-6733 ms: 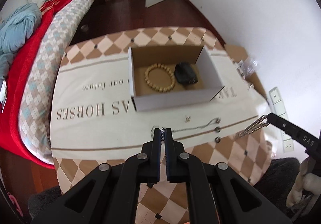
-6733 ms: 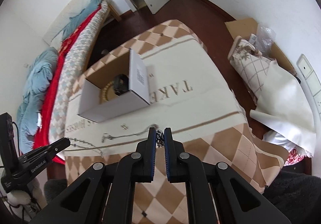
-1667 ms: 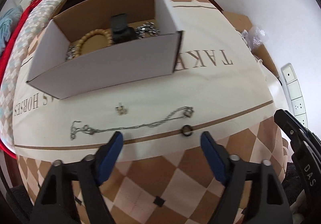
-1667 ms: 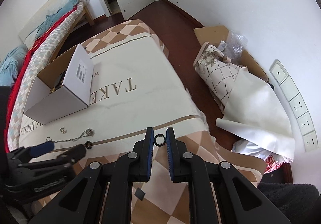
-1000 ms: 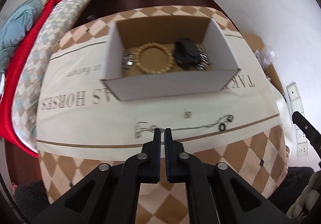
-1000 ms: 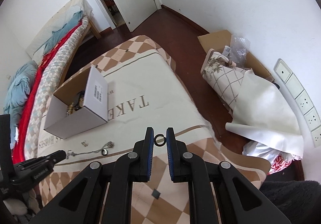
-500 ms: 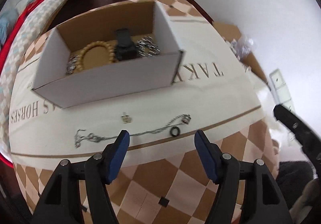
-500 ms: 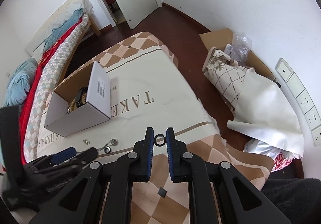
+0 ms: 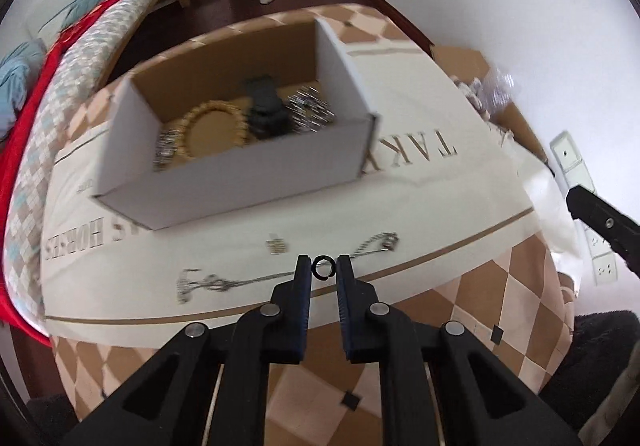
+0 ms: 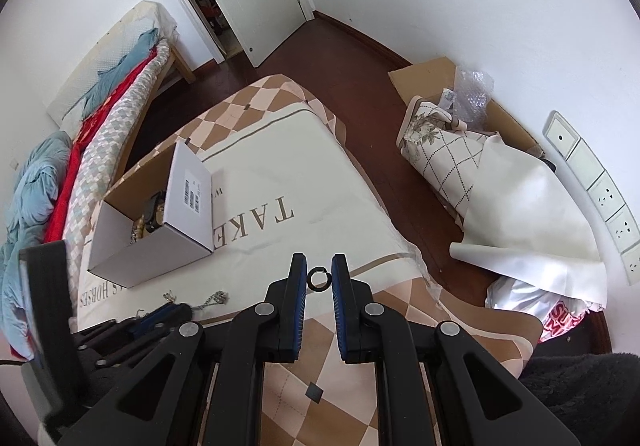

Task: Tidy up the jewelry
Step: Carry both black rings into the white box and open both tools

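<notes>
Pinching a small black ring (image 9: 323, 267), the left gripper (image 9: 323, 271) hangs over the near edge of the cloth-covered table (image 9: 460, 182), just above the silver chain (image 9: 248, 280). The right gripper (image 10: 319, 278) clasps a second black ring (image 10: 319, 279) above that edge. The cardboard box (image 9: 240, 174) at mid-table holds a beaded bracelet (image 9: 214, 128).

L gripper (image 9: 323, 267) fingers nipped on a small black ring (image 9: 322, 267) over the tablecloth (image 9: 420, 206), w/ a silver chain (image 9: 280, 277) lying just behind and a tiny earring (image 9: 277, 245) nearby. White box (image 9: 240, 162) beyond holds a wooden bead bracelet (image 9: 214, 128), a black item & silvery pieces. R gripper's tip (image 9: 600, 216) at right edge.
</notes>
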